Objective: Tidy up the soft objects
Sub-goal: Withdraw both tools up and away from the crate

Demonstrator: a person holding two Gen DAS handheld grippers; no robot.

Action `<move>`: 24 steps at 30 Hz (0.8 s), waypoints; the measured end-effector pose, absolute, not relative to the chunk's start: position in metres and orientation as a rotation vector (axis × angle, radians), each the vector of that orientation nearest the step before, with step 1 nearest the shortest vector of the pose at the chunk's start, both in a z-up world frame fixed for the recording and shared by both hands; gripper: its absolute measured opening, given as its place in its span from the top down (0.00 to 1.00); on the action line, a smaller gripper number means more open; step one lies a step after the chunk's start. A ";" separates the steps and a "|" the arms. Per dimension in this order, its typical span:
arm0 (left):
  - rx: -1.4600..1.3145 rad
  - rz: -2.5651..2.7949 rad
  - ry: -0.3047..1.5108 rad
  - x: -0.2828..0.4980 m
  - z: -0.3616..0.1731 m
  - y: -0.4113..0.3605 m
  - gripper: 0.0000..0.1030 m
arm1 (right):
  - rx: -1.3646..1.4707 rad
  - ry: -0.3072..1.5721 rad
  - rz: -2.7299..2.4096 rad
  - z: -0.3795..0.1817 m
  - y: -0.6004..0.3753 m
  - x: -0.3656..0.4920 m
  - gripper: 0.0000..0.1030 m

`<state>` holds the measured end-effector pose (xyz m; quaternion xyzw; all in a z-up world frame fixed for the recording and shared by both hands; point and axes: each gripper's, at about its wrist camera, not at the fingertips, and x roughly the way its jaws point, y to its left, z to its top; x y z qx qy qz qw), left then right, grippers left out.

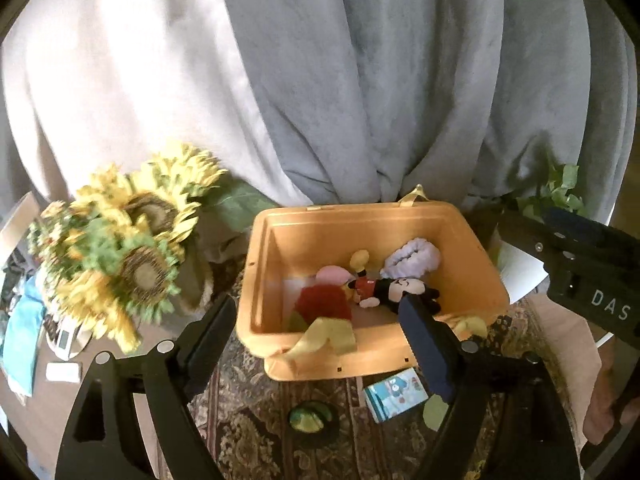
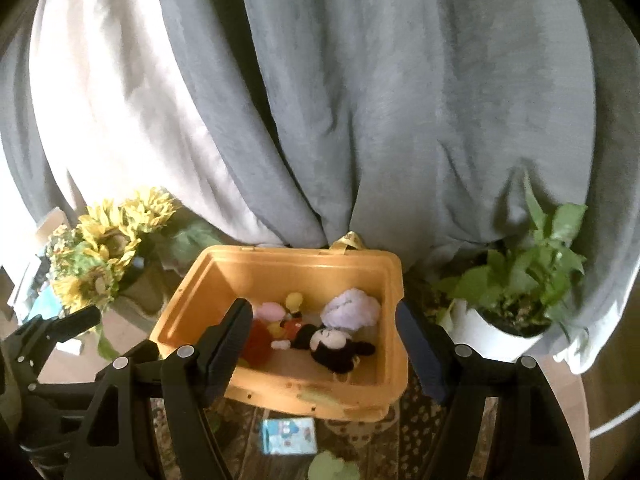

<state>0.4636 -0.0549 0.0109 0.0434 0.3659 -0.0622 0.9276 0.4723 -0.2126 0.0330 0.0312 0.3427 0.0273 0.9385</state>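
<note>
An open orange bin sits on a patterned rug. Inside lie a black mouse plush, a lavender plush, a pink plush, a red plush and a yellow one. A yellow-green cloth hangs over the bin's near rim. My left gripper is open and empty just above the near rim. My right gripper is open and empty over the bin; it also shows at the right of the left wrist view.
Grey and white curtains hang behind. Artificial sunflowers stand left of the bin, a potted green plant right. On the rug lie a small blue-white box, a dark round object and a pale green soft item.
</note>
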 end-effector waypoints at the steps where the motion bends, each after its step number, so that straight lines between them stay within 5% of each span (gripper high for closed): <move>1: 0.085 -0.125 0.744 0.457 0.012 -0.053 0.18 | 0.063 0.697 0.057 0.034 -0.212 0.466 0.27; 24: 0.098 -0.128 0.672 0.344 -0.022 -0.014 0.12 | 0.146 0.613 -0.241 0.001 -0.188 0.308 0.27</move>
